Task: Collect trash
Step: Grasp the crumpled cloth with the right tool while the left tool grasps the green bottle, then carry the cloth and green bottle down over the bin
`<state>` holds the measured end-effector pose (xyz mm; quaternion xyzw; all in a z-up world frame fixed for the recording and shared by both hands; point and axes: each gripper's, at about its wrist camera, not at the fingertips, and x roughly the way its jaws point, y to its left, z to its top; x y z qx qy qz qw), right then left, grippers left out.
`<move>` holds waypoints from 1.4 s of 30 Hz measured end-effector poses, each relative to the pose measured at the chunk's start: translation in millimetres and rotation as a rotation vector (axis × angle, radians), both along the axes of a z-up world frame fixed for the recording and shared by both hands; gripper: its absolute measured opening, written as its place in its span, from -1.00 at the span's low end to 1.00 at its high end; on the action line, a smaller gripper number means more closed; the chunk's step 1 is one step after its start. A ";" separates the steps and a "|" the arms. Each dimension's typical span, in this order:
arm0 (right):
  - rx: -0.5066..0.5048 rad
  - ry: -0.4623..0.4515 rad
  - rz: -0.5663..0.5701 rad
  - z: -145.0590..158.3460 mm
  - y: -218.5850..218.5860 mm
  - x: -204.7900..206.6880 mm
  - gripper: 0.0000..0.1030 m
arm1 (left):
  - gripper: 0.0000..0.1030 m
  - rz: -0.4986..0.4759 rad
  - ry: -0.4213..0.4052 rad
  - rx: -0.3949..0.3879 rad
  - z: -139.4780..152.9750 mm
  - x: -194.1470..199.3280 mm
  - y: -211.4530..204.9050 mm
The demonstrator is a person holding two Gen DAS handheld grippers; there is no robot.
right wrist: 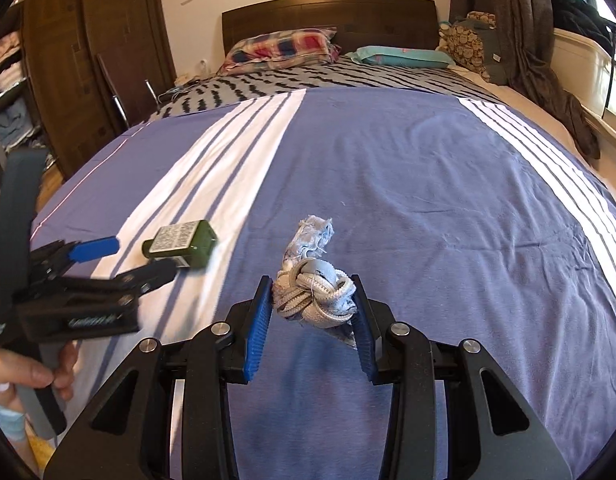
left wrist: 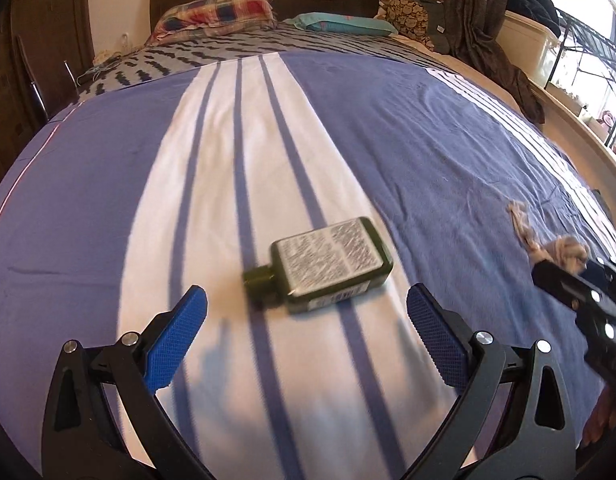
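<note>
A small dark green bottle (left wrist: 328,266) with a white printed label lies on its side on the white stripe of the bedspread; it also shows in the right wrist view (right wrist: 182,243). My left gripper (left wrist: 307,300) is open, its blue pads either side of the bottle and just short of it. A knotted grey scrap of zipper and frayed fabric (right wrist: 316,290) sits between the pads of my right gripper (right wrist: 313,294), which is shut on it. The scrap shows at the right edge of the left wrist view (left wrist: 556,246).
The bed (right wrist: 428,184) has a blue and white striped cover. Pillows (right wrist: 280,50) and a headboard lie at the far end. A wooden wardrobe (right wrist: 88,60) stands left, curtains (right wrist: 528,40) and a window ledge right.
</note>
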<state>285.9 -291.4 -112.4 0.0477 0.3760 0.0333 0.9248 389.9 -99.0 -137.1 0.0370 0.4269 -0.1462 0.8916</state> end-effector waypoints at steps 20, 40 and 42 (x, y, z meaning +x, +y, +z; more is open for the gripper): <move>0.008 -0.001 0.029 -5.2 -2.0 -9.4 -0.25 | 0.60 0.026 0.038 0.009 -11.7 4.8 -3.9; -0.020 -0.172 0.045 83.8 45.8 -131.1 -0.25 | 0.60 -0.020 -0.232 -0.095 113.8 -180.1 37.4; -0.011 -0.189 0.051 89.6 51.1 -148.8 -0.25 | 0.60 -0.029 -0.248 -0.095 119.8 -197.8 39.9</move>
